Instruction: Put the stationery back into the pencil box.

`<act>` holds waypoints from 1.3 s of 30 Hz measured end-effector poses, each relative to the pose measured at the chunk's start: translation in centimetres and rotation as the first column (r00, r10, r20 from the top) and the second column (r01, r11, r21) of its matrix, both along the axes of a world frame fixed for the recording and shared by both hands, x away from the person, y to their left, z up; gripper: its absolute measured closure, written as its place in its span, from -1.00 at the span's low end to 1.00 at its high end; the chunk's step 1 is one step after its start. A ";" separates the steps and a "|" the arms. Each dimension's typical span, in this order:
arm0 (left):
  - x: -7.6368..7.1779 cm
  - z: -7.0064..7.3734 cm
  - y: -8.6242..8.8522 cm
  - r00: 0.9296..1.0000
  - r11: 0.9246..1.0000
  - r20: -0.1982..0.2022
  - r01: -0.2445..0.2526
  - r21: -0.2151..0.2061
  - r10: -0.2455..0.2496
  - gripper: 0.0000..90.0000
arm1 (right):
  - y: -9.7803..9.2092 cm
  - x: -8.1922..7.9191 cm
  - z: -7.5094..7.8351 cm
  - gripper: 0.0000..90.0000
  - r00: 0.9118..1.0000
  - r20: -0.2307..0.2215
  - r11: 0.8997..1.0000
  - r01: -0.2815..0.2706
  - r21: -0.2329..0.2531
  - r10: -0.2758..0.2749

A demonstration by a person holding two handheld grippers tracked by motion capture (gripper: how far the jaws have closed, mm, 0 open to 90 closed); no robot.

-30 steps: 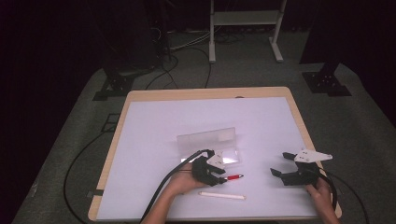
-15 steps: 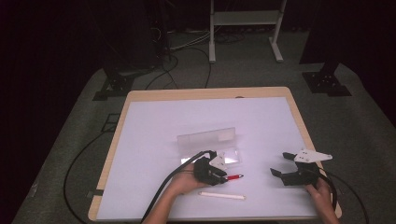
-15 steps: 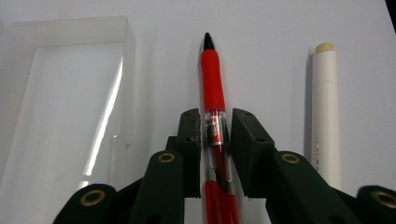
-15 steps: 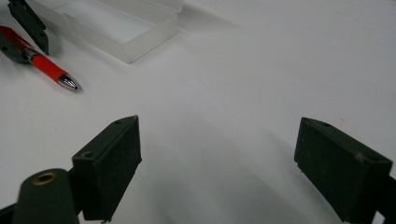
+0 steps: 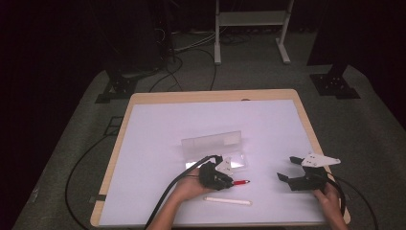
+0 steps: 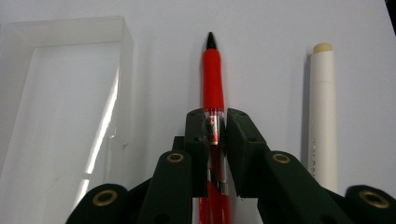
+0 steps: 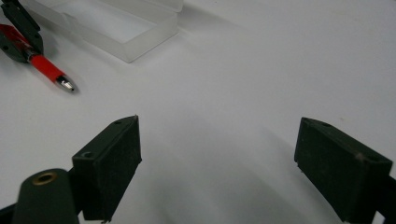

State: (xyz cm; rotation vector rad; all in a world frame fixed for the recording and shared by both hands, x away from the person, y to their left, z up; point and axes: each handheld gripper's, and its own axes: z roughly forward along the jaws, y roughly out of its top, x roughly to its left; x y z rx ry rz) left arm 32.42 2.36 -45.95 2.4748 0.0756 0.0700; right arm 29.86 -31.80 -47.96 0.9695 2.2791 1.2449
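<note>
A red pen point(image 6: 212, 70) with a black tip lies on the white table top, and my left gripper point(image 6: 215, 128) is shut on its barrel. In the high view the left gripper point(image 5: 228, 180) is at the front middle, with the pen point(image 5: 241, 182) pointing right from it. A white stick point(image 6: 322, 116) lies parallel to the pen, just nearer the front edge point(image 5: 227, 201). An open clear plastic box point(image 5: 215, 148) sits just beyond the pen. My right gripper point(image 5: 287, 168) rests at the front right, open and with nothing in it point(image 7: 217, 163), and faces the pen point(image 7: 46, 67).
The white table top point(image 5: 158, 134) has a wooden rim. Black cables trail from both grippers off the front edge. The clear box point(image 7: 116, 23) lies ahead and to the left of the right gripper. Stands and cables sit on the dark floor behind.
</note>
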 end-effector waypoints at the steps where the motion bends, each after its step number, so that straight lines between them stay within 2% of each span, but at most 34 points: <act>1: 0.0 0.0 0.0 1.000 1.000 0.002 0.004 0.001 -0.004 0.75 | 0.0 0.0 0.0 -0.69 1.000 0.002 1.000 -0.001 0.000 0.001; 10: -0.1 0.7 0.0 1.000 1.000 0.006 0.000 -0.014 0.000 0.76 | 0.0 0.0 0.0 -0.69 1.000 0.002 1.000 0.000 0.001 0.000; 21: 0.1 1.7 0.2 1.000 1.000 0.022 -0.011 0.007 0.011 0.77 | 0.0 0.0 0.0 -0.69 1.000 0.001 1.000 0.000 0.002 0.000; 28: 0.4 2.6 0.4 0.999 1.000 0.039 -0.025 -0.006 0.025 0.77 | 0.0 0.0 0.0 -0.69 1.000 0.001 1.000 -0.001 0.003 0.001; 33: 0.7 3.0 0.5 0.998 0.999 0.046 -0.032 0.001 0.032 0.77 | 0.0 0.0 0.0 -0.69 1.000 0.001 1.000 -0.002 0.000 0.002; 39: 1.1 3.5 1.1 0.997 0.998 0.050 -0.054 -0.026 0.055 0.77 | 0.0 0.0 0.0 -0.69 1.000 0.000 1.000 -0.002 0.001 0.002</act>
